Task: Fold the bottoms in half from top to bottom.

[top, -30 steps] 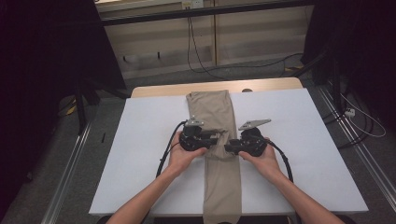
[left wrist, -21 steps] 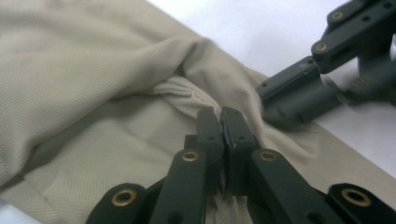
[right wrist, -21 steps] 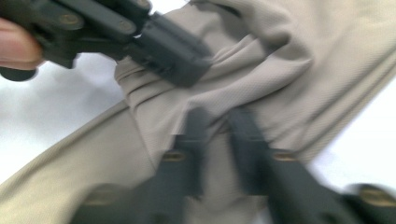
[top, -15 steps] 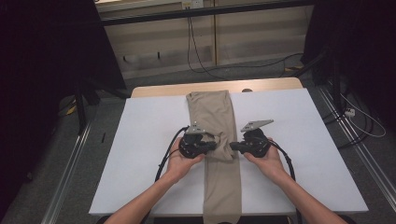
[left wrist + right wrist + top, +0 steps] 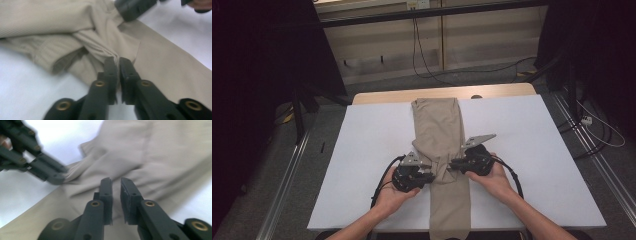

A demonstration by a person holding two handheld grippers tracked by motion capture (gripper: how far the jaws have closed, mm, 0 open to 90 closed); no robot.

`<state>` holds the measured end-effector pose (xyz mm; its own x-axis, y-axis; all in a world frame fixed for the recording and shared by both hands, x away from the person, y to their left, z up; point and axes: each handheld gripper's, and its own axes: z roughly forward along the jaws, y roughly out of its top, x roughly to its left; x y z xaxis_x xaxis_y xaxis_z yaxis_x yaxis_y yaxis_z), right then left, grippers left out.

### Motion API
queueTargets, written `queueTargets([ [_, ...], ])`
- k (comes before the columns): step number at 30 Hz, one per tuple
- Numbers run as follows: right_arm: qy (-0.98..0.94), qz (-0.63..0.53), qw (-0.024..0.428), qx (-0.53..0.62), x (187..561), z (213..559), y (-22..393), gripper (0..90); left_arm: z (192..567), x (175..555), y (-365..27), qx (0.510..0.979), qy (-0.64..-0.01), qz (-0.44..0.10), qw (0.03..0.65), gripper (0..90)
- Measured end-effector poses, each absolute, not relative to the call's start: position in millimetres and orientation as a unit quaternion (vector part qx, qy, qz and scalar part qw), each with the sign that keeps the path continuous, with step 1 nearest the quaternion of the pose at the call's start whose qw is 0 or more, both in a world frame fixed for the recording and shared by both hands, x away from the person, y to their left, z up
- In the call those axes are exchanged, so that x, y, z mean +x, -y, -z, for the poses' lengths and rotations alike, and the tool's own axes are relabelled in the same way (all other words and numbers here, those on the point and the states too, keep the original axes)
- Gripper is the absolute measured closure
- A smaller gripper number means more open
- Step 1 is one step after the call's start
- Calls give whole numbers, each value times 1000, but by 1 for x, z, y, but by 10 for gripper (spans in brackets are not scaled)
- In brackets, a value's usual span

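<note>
My left fingers stand almost closed, having just eased apart slightly, pinching a fabric fold of the khaki trousers. My right fingers, likewise just eased, stand narrowly parted over cloth, gripping nothing visible. The trousers lie lengthwise mid-bench.

The trousers are beige cloth — matt, finely ribbed and creased. The worktop has a smooth white matt cover with a pale wood edge; both tongs are matt black plastic with brass-coloured rivets.
</note>
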<state>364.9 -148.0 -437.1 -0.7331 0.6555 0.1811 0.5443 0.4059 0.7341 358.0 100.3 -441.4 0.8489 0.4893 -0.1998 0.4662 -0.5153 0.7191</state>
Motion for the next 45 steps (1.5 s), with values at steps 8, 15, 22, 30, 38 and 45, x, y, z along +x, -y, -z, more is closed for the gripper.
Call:
queueTargets([
  [8,-855,-378,79,347,364,453,125,652,438,378,-88,861,-294,-61,411,519],
  [15,-857,-375,90,343,353,444,144,900,442,386,-85,863,-290,-46,411,848],
  [22,-842,-398,97,352,324,429,178,900,432,368,-91,857,-273,-23,436,855],
  [30,-859,-373,79,341,296,440,179,900,439,327,-90,887,-229,0,401,845],
  [38,-844,-381,91,367,317,437,172,754,436,317,-108,887,-225,6,402,694],
  [45,-851,-375,77,360,345,450,144,576,440,335,-87,887,-225,-17,402,491],
])
